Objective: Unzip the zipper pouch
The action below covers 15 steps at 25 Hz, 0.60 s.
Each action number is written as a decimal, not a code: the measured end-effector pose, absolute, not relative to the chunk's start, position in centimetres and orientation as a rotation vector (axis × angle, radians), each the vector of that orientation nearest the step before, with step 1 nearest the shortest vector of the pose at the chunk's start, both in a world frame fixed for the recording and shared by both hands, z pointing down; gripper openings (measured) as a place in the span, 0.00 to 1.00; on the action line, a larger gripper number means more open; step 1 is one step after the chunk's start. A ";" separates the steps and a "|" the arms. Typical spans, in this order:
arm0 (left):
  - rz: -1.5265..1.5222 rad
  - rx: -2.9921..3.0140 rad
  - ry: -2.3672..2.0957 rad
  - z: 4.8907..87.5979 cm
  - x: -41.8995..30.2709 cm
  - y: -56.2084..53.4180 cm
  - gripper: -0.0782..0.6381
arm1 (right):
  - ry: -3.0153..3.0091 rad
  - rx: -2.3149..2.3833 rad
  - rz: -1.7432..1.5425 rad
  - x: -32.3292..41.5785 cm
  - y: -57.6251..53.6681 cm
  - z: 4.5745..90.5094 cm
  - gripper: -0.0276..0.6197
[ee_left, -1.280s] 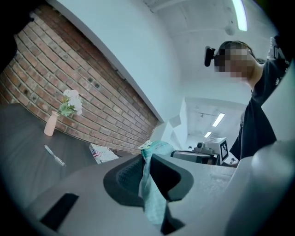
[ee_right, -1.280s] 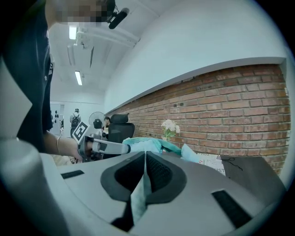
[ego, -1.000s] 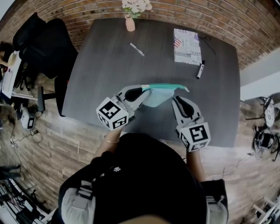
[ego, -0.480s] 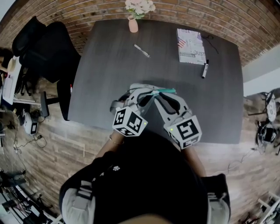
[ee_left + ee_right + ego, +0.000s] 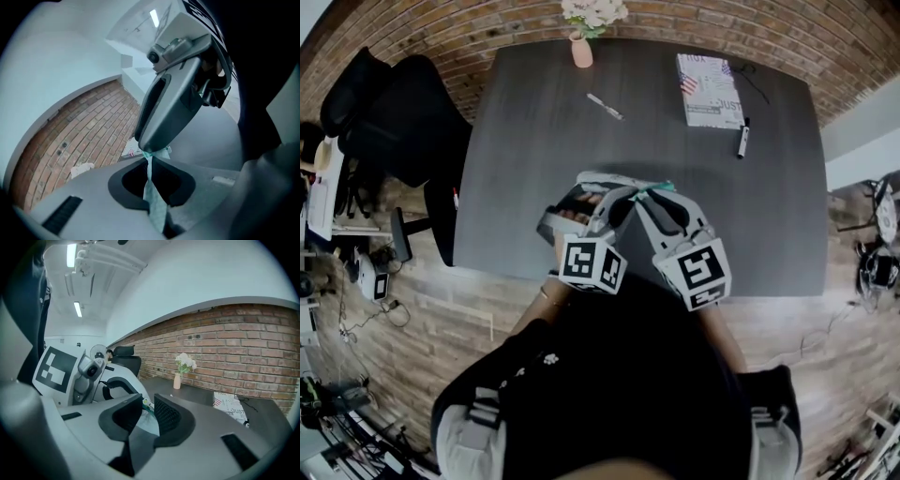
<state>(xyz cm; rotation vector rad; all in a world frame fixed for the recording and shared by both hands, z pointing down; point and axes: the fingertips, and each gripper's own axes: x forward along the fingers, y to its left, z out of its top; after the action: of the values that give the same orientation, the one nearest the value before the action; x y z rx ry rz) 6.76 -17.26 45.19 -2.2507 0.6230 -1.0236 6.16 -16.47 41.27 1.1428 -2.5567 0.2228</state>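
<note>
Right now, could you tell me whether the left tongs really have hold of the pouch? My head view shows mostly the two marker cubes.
Observer: Yes. In the left gripper view, the left tongs are shut on a thin fold of the teal pouch.
Operator: Thank you. And what about the other side?
Observer: It is not gripped there. In the right gripper view, the right tongs stand apart and have just been opening. Part of the pouch lies between them, but the pads do not press on it.
</note>
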 end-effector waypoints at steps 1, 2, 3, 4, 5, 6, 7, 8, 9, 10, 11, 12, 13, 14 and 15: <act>-1.036 -2.221 0.610 45.3 6.7 -17.3 0.12 | -2.555 1.150 0.224 6.2 -16.5 41.3 0.17; -1.042 -2.204 0.601 45.3 6.7 -17.4 0.12 | -2.555 1.159 0.226 6.3 -16.6 41.4 0.17; -1.044 -2.194 0.596 45.3 6.7 -17.5 0.12 | -2.556 1.168 0.230 6.4 -16.7 41.4 0.17; -1.046 -2.188 0.594 45.3 6.6 -17.7 0.12 | -2.558 1.177 0.236 6.5 -16.8 41.3 0.16; -1.048 -2.181 0.592 45.3 6.5 -17.9 0.12 | -2.561 1.185 0.245 6.6 -16.9 41.3 0.15; -1.050 -2.174 0.591 45.3 6.4 -18.1 0.12 | -2.562 1.190 0.255 6.7 -17.1 41.2 0.13; -1.051 -2.167 0.590 45.4 6.3 -18.3 0.12 | -2.561 1.195 0.263 6.9 -17.3 41.3 0.12; -1.049 -2.162 0.589 45.3 6.1 -18.5 0.12 | -2.559 1.200 0.270 7.1 -17.6 41.3 0.09; -1.047 -2.156 0.587 45.3 6.0 -18.7 0.12 | -2.558 1.204 0.280 7.2 -17.8 41.3 0.08; -1.046 -2.146 0.582 45.2 5.9 -18.8 0.12 | -2.563 1.205 0.297 7.3 -17.9 41.4 0.08; -1.047 -2.133 0.575 45.2 5.8 -18.9 0.12 | -2.577 1.199 0.314 7.3 -18.0 41.5 0.09; -1.047 -2.120 0.566 45.2 5.8 -18.9 0.12 | -2.599 1.187 0.322 7.2 -18.2 41.6 0.09; -1.047 -2.110 0.556 45.2 5.9 -18.9 0.12 | -2.624 1.170 0.321 7.1 -18.4 41.8 0.09; -1.046 -2.105 0.548 45.2 6.0 -18.9 0.12 | -2.644 1.155 0.321 6.9 -18.5 41.9 0.08; -1.043 -2.106 0.546 45.2 6.0 -18.9 0.12 | -2.654 1.146 0.327 6.8 -18.6 41.9 0.07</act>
<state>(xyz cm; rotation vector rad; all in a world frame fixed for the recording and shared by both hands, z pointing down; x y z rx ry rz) 6.01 -18.94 45.16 -2.1060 0.5462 -1.0425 6.77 -18.61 41.92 1.1461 -2.6537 0.3272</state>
